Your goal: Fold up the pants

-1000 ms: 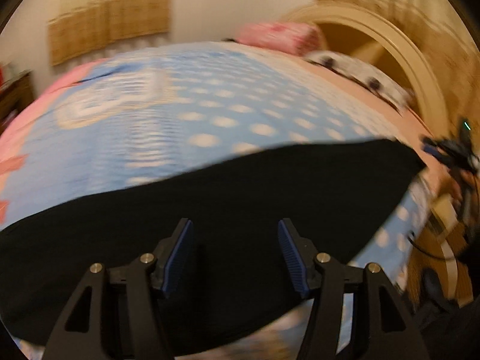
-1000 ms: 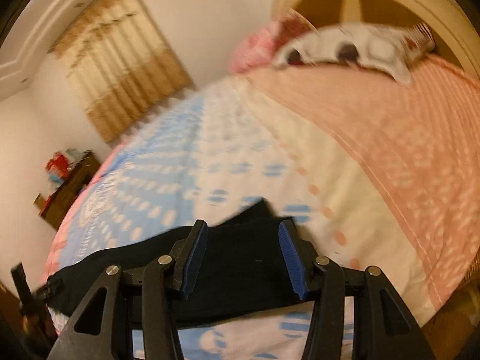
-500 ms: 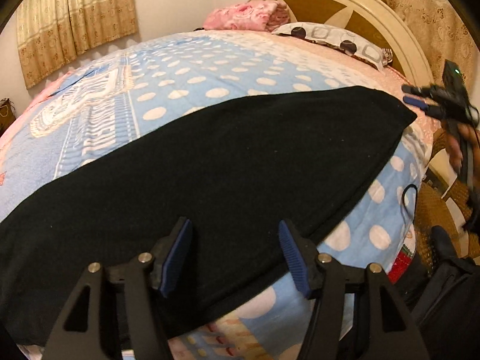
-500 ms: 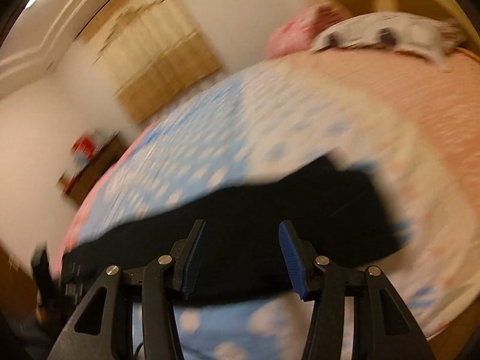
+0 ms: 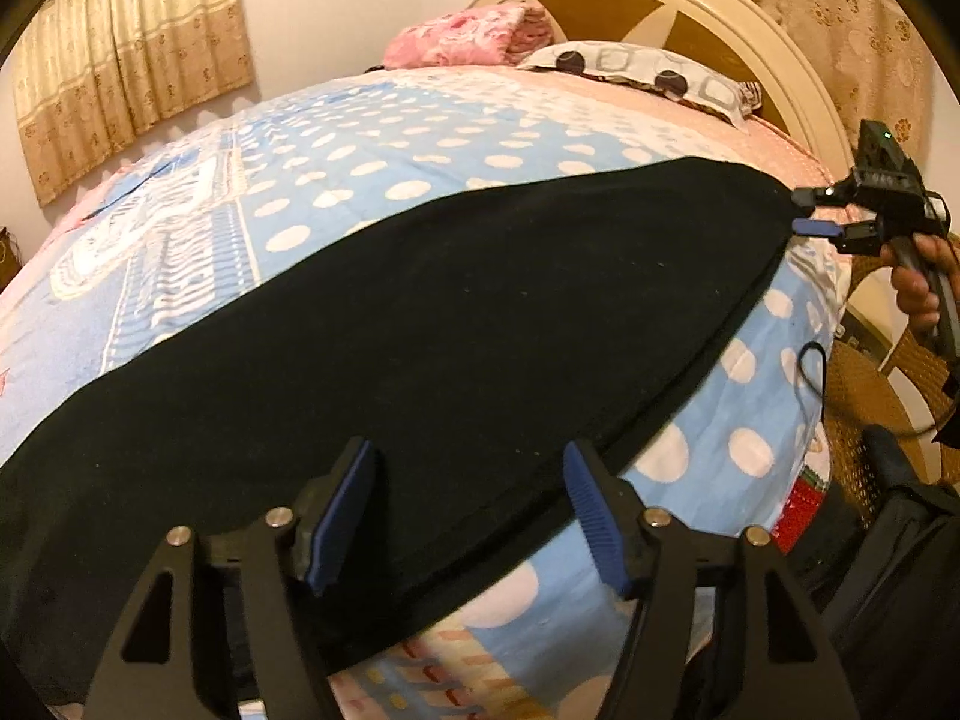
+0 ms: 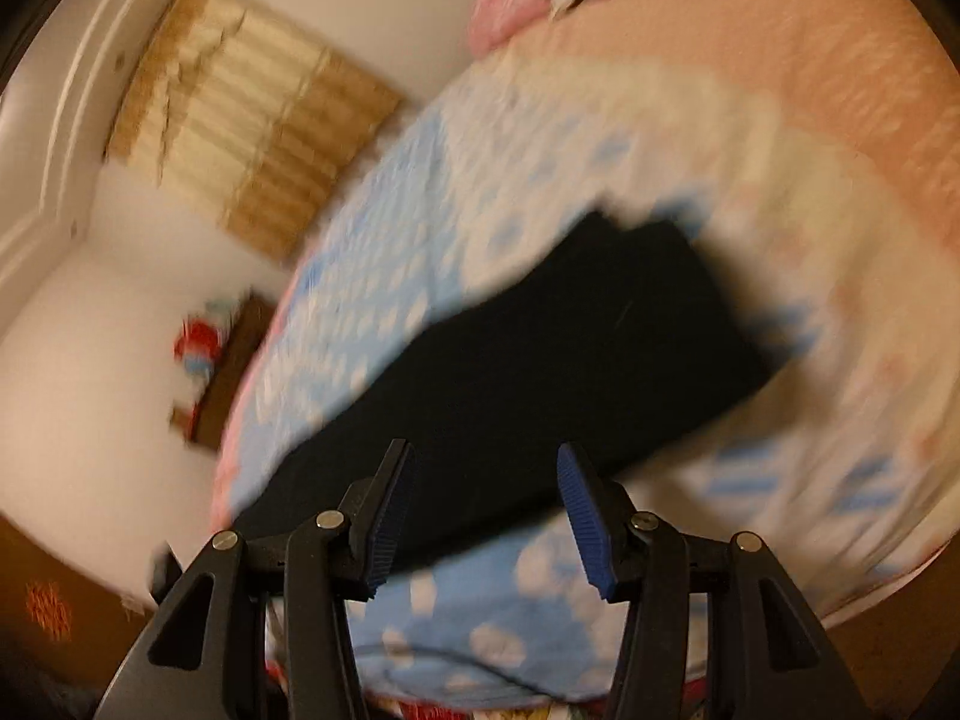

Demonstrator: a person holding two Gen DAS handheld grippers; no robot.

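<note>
Black pants [image 5: 420, 324] lie flat in a long band across the bed's near edge; they also show blurred in the right wrist view [image 6: 540, 360]. My left gripper [image 5: 468, 516] is open and empty, just above the pants' near hem at their left part. My right gripper [image 6: 483, 516] is open and empty over the pants' near edge. In the left wrist view the right gripper [image 5: 807, 213] shows at the far right end of the pants, at their corner, jaws apart.
The bed carries a blue polka-dot blanket [image 5: 360, 168]. A pink pillow [image 5: 468, 39], a spotted pillow [image 5: 648, 69] and a cream headboard [image 5: 750, 30] lie at the back. A wicker chair [image 5: 870, 396] stands right of the bed. A wooden cabinet [image 6: 228, 360] stands left.
Both views have swung. The left gripper has drawn back toward the pants' near hem. The right gripper has tilted and moved along the pants' end. Both stayed open.
</note>
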